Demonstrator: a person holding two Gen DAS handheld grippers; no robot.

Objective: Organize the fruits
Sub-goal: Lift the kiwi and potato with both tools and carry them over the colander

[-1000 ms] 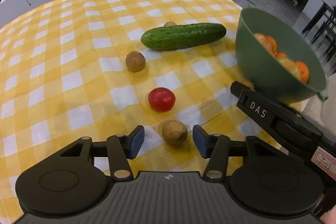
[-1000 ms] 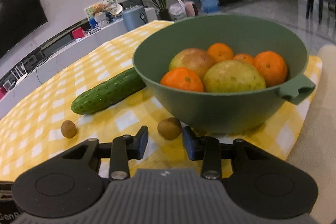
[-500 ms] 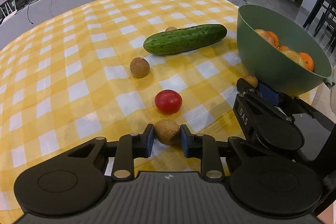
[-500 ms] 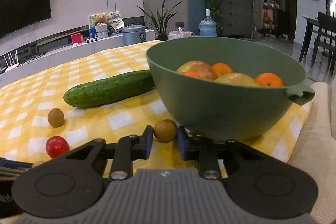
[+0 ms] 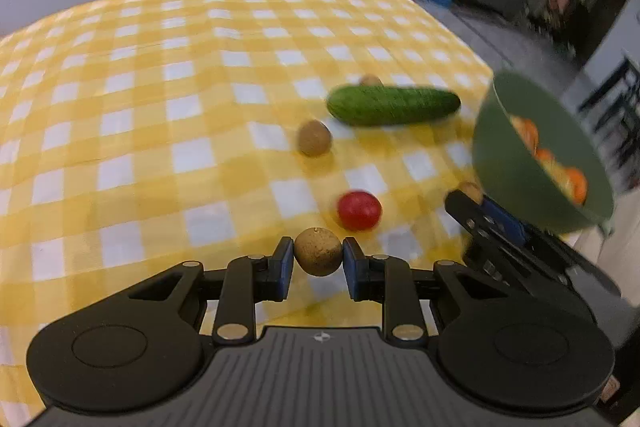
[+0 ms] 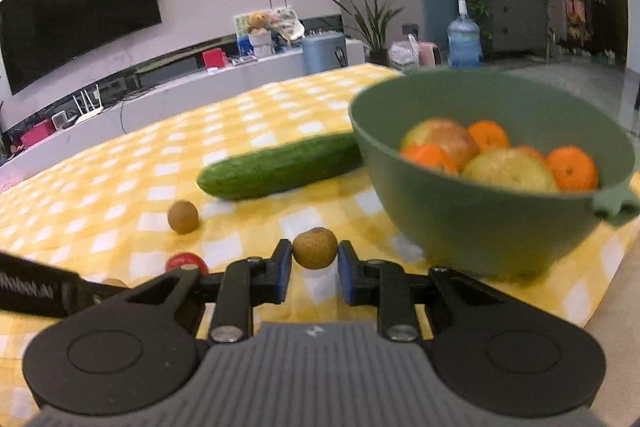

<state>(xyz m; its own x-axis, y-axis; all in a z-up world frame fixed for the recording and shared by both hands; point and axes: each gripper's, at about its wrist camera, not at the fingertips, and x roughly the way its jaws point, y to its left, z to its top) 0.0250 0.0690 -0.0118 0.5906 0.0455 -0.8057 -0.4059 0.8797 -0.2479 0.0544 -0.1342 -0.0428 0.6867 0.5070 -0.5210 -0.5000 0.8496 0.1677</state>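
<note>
Now both grippers are loaded: the left gripper (image 5: 318, 259) is clamped on a small round brown fruit (image 5: 318, 256), the right gripper (image 6: 314, 255) pinching a second brown fruit (image 6: 315, 247). It looks like the carry step, with each needing a lift over the rim of the green plastic bowl (image 6: 480, 227), which sits by the yellow checked table's (image 5: 160, 107) right edge. The red tomato (image 5: 359, 209) and long green cucumber (image 5: 394, 105) lie mid-table; the left half is open.

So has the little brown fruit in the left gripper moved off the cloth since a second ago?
Yes. The brown fruit lay on the checked cloth below the tomato; now the left gripper has it pinched and raised.
</note>
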